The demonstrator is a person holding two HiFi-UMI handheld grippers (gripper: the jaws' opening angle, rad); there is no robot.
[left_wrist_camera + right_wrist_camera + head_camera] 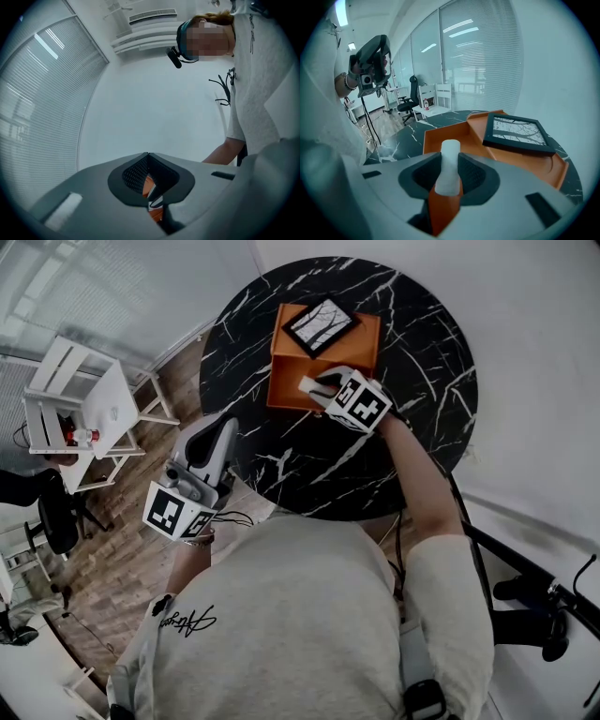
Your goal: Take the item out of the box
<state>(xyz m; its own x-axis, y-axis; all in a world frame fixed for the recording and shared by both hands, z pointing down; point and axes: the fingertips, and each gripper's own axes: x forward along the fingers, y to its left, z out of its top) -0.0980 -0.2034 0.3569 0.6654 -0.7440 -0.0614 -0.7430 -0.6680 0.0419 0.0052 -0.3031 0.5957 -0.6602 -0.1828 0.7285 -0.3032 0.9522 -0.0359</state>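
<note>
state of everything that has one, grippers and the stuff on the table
left gripper: jaws shut, nothing in them, held off the table
right gripper: jaws shut on the white roll
white roll: upright in the right jaws, over the box
orange box: open on the near side
picture frame: lying face up on the far part of the box, slightly tilted

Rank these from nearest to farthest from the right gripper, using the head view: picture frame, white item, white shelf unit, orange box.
1. White item: between the right gripper's fingers.
2. Orange box: directly beneath the gripper, on the table.
3. Picture frame: lying on the box's far side.
4. White shelf unit: off the table, on the floor at far left.
</note>
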